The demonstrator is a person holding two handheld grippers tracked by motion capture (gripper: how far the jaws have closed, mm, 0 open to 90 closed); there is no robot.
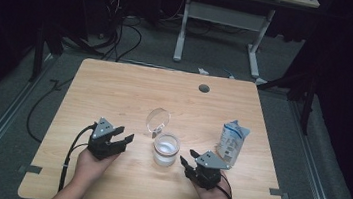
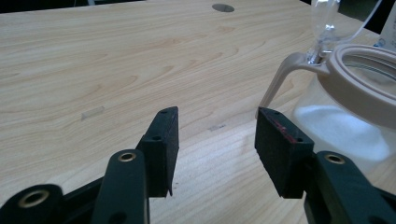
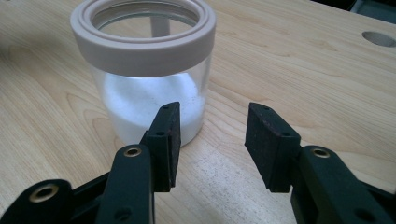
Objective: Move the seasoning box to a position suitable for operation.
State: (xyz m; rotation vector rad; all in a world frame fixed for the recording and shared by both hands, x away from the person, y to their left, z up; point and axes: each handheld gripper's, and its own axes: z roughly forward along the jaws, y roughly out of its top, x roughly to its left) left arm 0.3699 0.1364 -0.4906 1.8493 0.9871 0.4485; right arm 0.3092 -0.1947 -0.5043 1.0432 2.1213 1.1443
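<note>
A light wooden surface with a round grommet hole near its far edge. On it stand a glass jar holding white powder, its hinged lid open, and just to the right a white-blue pouch.

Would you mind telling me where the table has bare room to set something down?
The table's far left, from its back edge to the left gripper, is bare, as is the stretch between the cable hole and the jar. It is crowded around the jar, its open lid, the pouch and the right gripper.
</note>
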